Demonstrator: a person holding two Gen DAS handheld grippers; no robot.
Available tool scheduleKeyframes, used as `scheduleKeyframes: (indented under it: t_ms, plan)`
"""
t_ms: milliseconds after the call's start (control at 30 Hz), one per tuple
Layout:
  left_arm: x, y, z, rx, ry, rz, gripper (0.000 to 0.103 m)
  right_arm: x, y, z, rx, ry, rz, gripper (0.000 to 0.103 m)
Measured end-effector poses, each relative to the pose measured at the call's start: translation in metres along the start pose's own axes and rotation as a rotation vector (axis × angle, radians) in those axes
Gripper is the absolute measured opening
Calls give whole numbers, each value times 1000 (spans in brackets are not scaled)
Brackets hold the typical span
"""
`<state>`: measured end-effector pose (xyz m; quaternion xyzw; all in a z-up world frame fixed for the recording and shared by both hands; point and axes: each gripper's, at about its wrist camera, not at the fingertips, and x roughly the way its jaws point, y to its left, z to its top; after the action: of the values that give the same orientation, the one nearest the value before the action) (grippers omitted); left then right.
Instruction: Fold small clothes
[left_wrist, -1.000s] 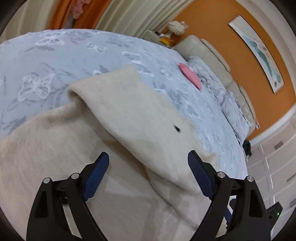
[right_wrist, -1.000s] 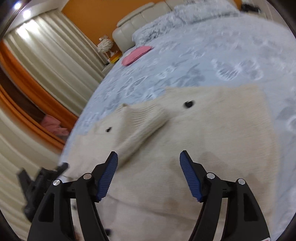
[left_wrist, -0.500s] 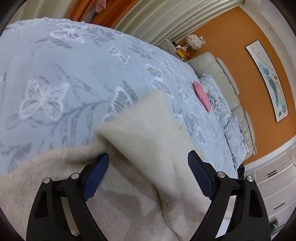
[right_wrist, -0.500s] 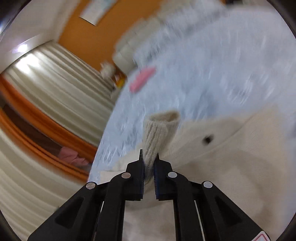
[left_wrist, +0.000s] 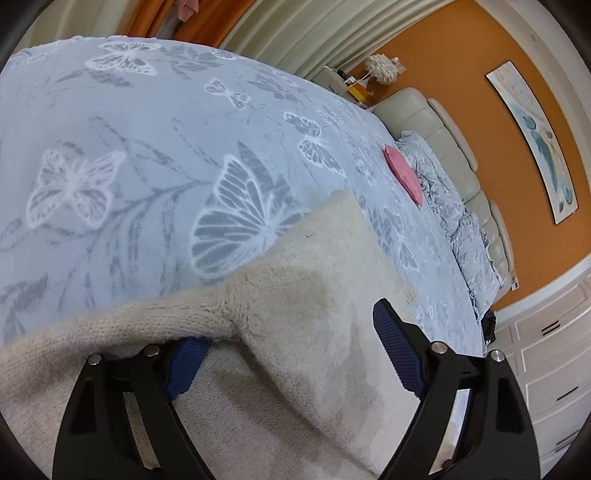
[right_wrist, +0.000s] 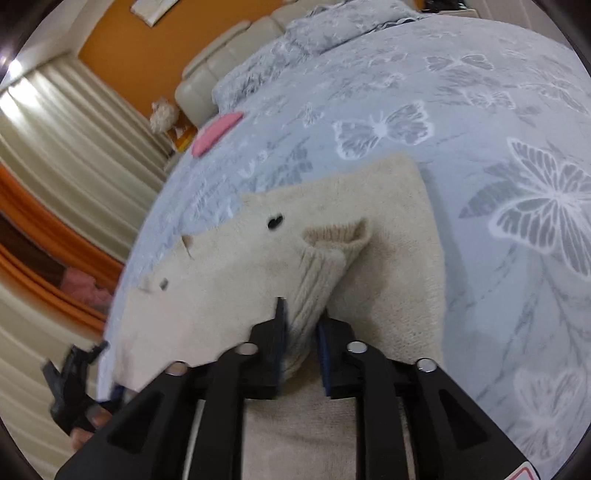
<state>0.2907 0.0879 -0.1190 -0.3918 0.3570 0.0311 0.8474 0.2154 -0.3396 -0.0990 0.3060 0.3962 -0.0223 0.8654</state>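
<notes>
A cream knitted cardigan (right_wrist: 384, 229) with dark buttons lies on the blue butterfly bedspread (right_wrist: 480, 110). My right gripper (right_wrist: 301, 332) is shut on its ribbed sleeve cuff (right_wrist: 325, 258), which lies over the cardigan's body. In the left wrist view the cardigan (left_wrist: 314, 295) fills the bottom, with a sleeve fold draped across my left gripper (left_wrist: 288, 354). That gripper is open, its left finger partly under the knit, holding nothing. The left gripper also shows at the lower left of the right wrist view (right_wrist: 74, 387).
A pink folded item (left_wrist: 404, 173) lies on the bedspread (left_wrist: 110, 147) near the pillows and cream headboard (left_wrist: 454, 147). Curtains (right_wrist: 55, 147) hang beyond the bed's side. White drawers (left_wrist: 546, 369) stand at the right.
My right gripper closed on the sleeve cuff, lifted it, and has carried it across the cardigan's body. My left gripper stayed open and moved in under a fold of the knit.
</notes>
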Motion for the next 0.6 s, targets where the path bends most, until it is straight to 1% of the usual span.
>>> scheduleKeyframes:
  t_ms: [33,67,100,133,167,200,267,300,333,367,400,433,467,500,533,567,600]
  plan:
    - [0,0,0,8,-3,5,77,4,3,0,-7,6,-13,27]
    - [0,0,-1,10,-7,5,68,8,6,-1,-15,8,-22,21]
    - [-1,0,-1,7,-10,4,54,8,8,-1,-26,1,-29,13]
    - [-2,1,0,1,-15,-2,46,2,9,1,-27,-17,-14,9]
    - [-4,2,1,-5,-22,-11,31,-3,11,4,-24,-49,17,9]
    - [-9,3,4,-15,-43,-28,22,-18,19,8,-27,-105,55,9]
    - [-20,3,8,-23,-85,-81,20,-48,32,15,-48,-208,130,9]
    - [-24,1,10,-18,-106,-97,19,-59,35,15,-68,-252,137,9]
    - [-26,0,9,-8,-121,-88,19,-60,34,14,-87,-262,116,8]
    - [-21,0,7,18,-114,-53,20,-51,28,13,-91,-232,87,8]
    - [-11,3,4,31,-78,-17,20,-25,10,9,-48,-135,36,8]
    - [-3,8,1,18,-43,12,19,-6,-6,4,12,-56,11,8]
    - [1,16,-2,-23,-25,21,19,6,-21,-1,77,-2,1,8]
    - [-1,18,-2,-46,-35,9,19,2,-25,-2,110,-17,41,8]
    - [-7,15,2,-36,-58,4,19,-8,-18,2,88,-43,54,8]
    - [-13,10,6,1,-88,6,19,-18,-8,7,43,-79,66,8]
    - [-15,7,7,21,-100,10,20,-29,2,10,-6,-117,77,8]
